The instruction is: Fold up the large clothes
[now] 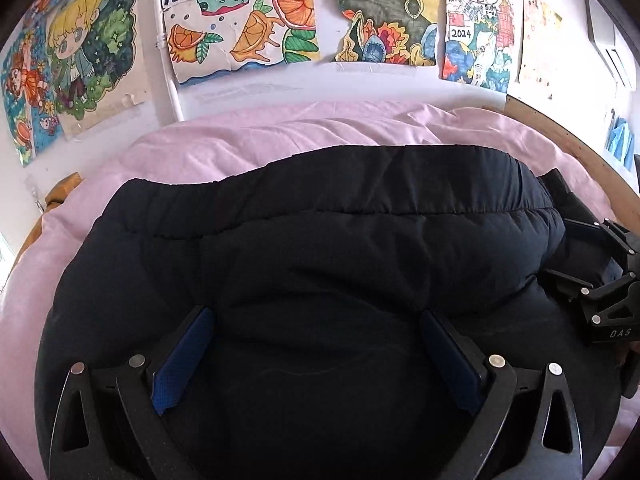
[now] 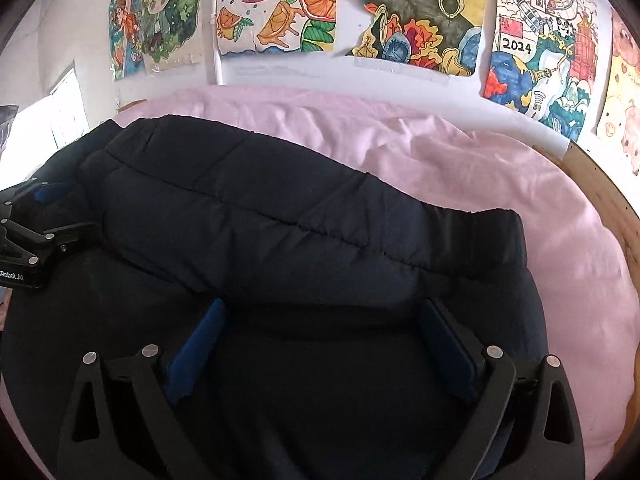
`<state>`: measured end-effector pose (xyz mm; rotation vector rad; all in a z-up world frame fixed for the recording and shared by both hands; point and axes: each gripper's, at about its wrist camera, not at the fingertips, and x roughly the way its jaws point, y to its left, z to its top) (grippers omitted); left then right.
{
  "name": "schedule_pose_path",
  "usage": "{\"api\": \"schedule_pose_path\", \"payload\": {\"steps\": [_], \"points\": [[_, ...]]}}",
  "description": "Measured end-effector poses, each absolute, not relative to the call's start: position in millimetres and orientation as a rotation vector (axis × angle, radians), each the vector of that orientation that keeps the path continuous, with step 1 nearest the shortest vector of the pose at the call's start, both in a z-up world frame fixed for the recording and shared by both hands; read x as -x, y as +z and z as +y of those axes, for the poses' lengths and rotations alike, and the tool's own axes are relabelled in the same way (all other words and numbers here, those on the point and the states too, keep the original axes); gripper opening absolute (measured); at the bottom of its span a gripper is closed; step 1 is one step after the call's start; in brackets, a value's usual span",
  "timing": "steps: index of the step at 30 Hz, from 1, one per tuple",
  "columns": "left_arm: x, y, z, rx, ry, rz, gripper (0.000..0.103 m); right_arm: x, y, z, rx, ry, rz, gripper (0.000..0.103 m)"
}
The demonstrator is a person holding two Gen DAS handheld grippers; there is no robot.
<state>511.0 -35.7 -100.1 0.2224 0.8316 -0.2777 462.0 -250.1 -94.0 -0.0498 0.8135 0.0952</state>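
Note:
A dark navy padded jacket [image 1: 320,240] lies spread on a pink sheet [image 1: 260,140], its elastic hem toward the wall. It also fills the right wrist view [image 2: 280,220]. My left gripper [image 1: 316,320] is open, its blue-padded fingers [image 1: 188,352] resting wide apart on the jacket's near part. My right gripper [image 2: 324,312] is open too, fingers [image 2: 200,340] wide apart on the jacket. Each gripper shows at the other view's edge: the right one in the left wrist view [image 1: 600,276], the left one in the right wrist view [image 2: 28,240].
Colourful drawings [image 1: 240,20] hang on the white wall behind the bed. A wooden bed frame edge [image 1: 580,148] curves along the right, also in the right wrist view [image 2: 608,200]. Pink sheet [image 2: 520,180] surrounds the jacket. A window [image 2: 68,108] is at left.

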Motion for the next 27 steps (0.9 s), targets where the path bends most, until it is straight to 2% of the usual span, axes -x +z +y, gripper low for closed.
{"api": "schedule_pose_path", "payload": {"steps": [27], "points": [[-492,-102,-19,-0.137,-0.353,0.741,0.103,-445,-95,-265,-0.077,0.151,0.761,0.099]]}}
